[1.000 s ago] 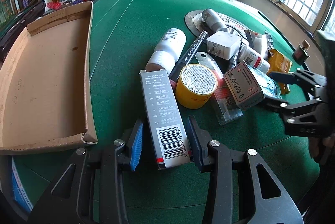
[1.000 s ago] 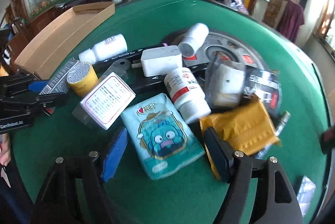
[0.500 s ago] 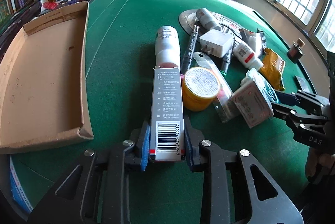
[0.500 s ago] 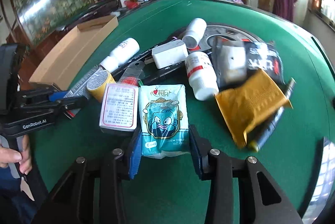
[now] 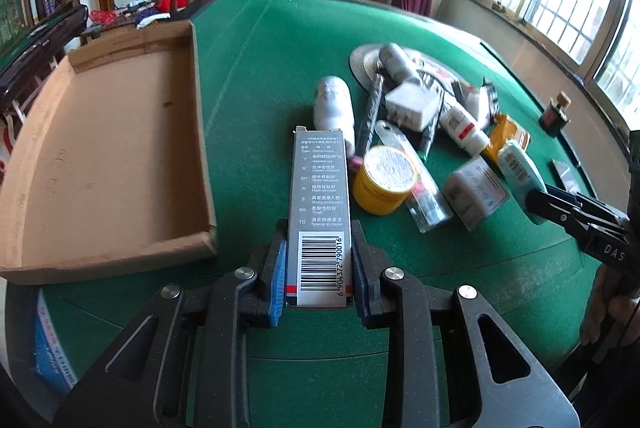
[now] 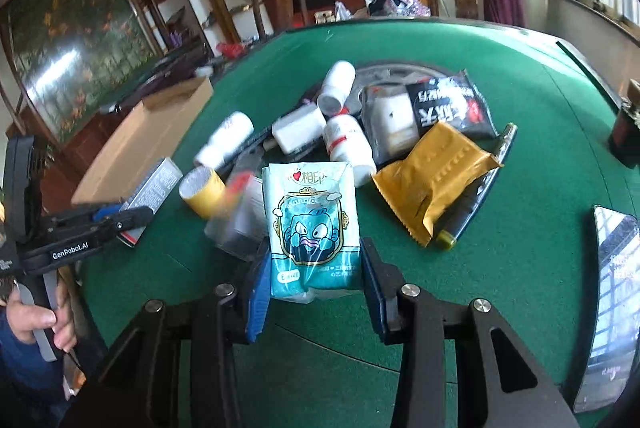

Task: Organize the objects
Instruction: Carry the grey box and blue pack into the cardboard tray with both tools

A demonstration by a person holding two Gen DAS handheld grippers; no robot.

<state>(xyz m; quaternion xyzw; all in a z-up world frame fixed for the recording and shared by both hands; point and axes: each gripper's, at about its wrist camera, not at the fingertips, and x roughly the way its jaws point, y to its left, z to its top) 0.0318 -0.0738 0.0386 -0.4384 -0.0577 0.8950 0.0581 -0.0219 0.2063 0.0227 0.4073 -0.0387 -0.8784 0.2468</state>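
Observation:
My left gripper (image 5: 319, 270) is shut on a long grey carton with a barcode (image 5: 320, 212), lifted off the green felt and pointing toward the pile. My right gripper (image 6: 313, 282) is shut on a teal tissue pack with a cartoon fish (image 6: 310, 224), raised above the table. In the left wrist view that tissue pack (image 5: 518, 170) shows edge-on in the right gripper (image 5: 534, 204). In the right wrist view the left gripper (image 6: 124, 220) holds the grey carton (image 6: 154, 184) at the left. An empty shallow cardboard tray (image 5: 100, 156) lies left of the pile.
Left on the felt are a yellow tin (image 5: 386, 180), white bottles (image 5: 334, 104), a white charger (image 5: 412, 106), a black marker (image 5: 370, 116), a white box (image 5: 474, 190), a yellow packet (image 6: 434, 168) and a black packet (image 6: 444, 104). A phone (image 6: 608, 304) lies at the right edge.
Both grippers closed: the left on the grey carton, the right on the tissue pack. Both then lifted their objects off the felt; the right one rolled level.

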